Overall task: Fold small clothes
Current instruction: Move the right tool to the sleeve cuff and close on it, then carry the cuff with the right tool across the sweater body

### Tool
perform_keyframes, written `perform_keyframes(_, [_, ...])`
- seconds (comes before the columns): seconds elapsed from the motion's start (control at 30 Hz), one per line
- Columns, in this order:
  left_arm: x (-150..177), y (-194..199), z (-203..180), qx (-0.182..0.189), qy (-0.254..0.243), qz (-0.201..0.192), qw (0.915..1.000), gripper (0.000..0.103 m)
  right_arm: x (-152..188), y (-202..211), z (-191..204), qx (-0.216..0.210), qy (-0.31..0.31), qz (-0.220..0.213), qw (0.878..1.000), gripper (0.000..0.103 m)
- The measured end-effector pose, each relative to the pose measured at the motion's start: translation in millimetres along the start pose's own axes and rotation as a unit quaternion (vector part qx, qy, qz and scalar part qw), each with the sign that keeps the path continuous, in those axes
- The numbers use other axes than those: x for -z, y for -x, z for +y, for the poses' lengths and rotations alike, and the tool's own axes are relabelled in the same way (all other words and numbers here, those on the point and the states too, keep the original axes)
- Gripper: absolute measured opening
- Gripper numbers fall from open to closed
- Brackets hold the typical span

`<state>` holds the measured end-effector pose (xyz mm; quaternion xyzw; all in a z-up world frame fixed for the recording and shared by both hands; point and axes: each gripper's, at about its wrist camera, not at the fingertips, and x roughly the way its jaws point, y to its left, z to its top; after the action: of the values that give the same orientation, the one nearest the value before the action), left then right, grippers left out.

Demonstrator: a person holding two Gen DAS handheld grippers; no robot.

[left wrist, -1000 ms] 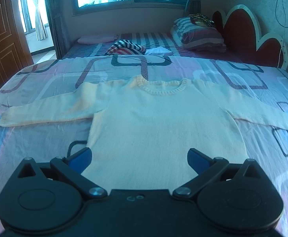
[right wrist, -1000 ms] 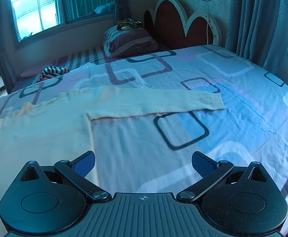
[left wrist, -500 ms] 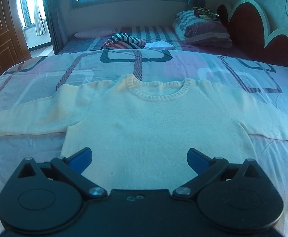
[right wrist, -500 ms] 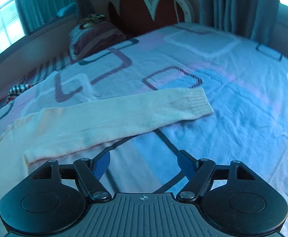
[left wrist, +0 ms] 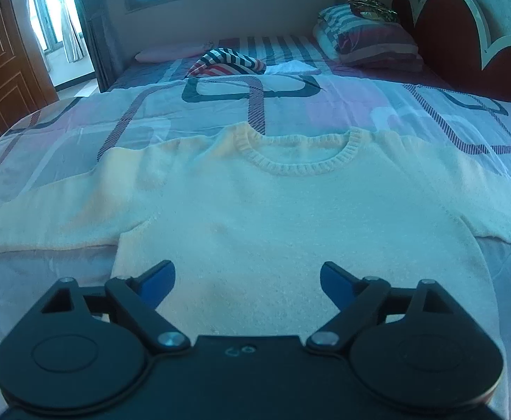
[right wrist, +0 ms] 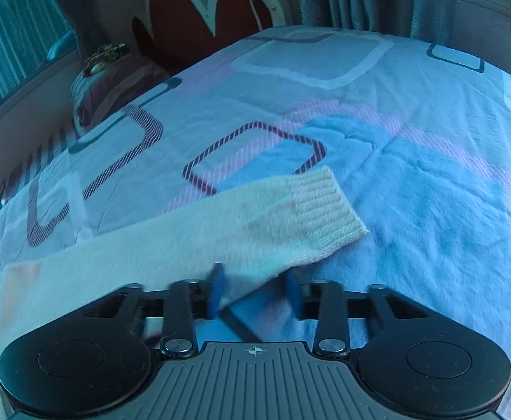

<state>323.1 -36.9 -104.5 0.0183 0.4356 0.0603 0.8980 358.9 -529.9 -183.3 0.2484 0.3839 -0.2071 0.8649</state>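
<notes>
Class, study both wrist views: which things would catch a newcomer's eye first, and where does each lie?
A cream knitted sweater lies spread flat on the pastel patterned bedsheet, neckline toward the window. Its ribbed right cuff lies just ahead of the right gripper, whose jaws straddle the sleeve's near edge. A scalloped red headboard stands behind.

A sweater [left wrist: 290, 231] lies flat on the bed [left wrist: 325, 105], sleeves spread to either side. Behind the sweater lies a striped garment [left wrist: 227, 61]; pillows [left wrist: 367, 40] sit behind and to its right.
</notes>
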Motion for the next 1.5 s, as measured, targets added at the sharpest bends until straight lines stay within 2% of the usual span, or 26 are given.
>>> perform_keyframes(0.1, [-1, -2, 5, 0.014, 0.014, 0.004, 0.9998, 0.085, -5, -2, -3, -0.003, -0.011, -0.010, 1.000, 0.013])
perform_keyframes(0.17, [-2, -4, 9, 0.024, 0.026, 0.004, 0.9994, 0.085, -4, 0, 2, -0.002, 0.010, -0.018, 1.000, 0.002])
perform_keyframes(0.4, [-10, -4, 9, 0.022, 0.015, -0.002, 0.9997, 0.083, -9, 23, 36, -0.038, 0.059, -0.068, 0.995, 0.002])
perform_keyframes(0.53, [-15, -3, 12, 0.029, 0.006, -0.002, 0.9996, 0.083, -5, 44, 83, -0.085, 0.109, -0.088, 0.987, 0.002])
perform_keyframes(0.67, [-19, -1, 25, 0.034, 0.025, -0.008, 0.9991, 0.083, 16, 68, 148, -0.155, 0.165, -0.093, 0.970, 0.002])
perform_keyframes(0.83, [-21, 1, 55, 0.031, 0.056, -0.013, 0.9979, 0.085, 71, 94, 242, -0.252, 0.233, -0.073, 0.936, 0.002])
perform_keyframes(0.97, [-22, -4, 83, 0.042, 0.084, -0.013, 0.9955, 0.090, 134, 93, 307, -0.297, 0.286, -0.022, 0.911, 0.002])
perform_keyframes(1.03, [-23, -11, 92, 0.063, 0.099, -0.003, 0.9931, 0.090, 163, 84, 327, -0.309, 0.309, 0.020, 0.899, 0.003])
perform_keyframes(1.1, [-24, -18, 98, 0.090, 0.114, 0.009, 0.9894, 0.090, 185, 75, 340, -0.307, 0.327, 0.048, 0.893, 0.004])
perform_keyframes(1.13, [-24, -23, 100, 0.104, 0.119, 0.016, 0.9873, 0.091, 193, 74, 345, -0.301, 0.337, 0.055, 0.891, 0.012])
perform_keyframes(1.17, [-25, -26, 100, 0.114, 0.121, 0.021, 0.9858, 0.091, 197, 73, 345, -0.301, 0.341, 0.058, 0.889, 0.032])
perform_keyframes(1.2, [-25, -31, 97, 0.126, 0.121, 0.026, 0.9843, 0.091, 198, 74, 344, -0.308, 0.339, 0.060, 0.887, 0.046])
perform_keyframes(1.23, [-25, -34, 94, 0.135, 0.118, 0.030, 0.9832, 0.091, 197, 77, 342, -0.313, 0.335, 0.055, 0.887, 0.068])
perform_keyframes(1.33, [-23, -45, 76, 0.173, 0.101, 0.049, 0.9785, 0.092, 184, 96, 326, -0.314, 0.339, 0.015, 0.887, 0.069])
perform_keyframes(1.4, [-22, -54, 64, 0.195, 0.101, 0.066, 0.9733, 0.091, 174, 100, 309, -0.290, 0.343, -0.004, 0.893, 0.069])
perform_keyframes(1.5, [-19, -67, 46, 0.205, 0.094, 0.085, 0.9705, 0.080, 164, 97, 277, -0.250, 0.340, -0.022, 0.907, 0.069])
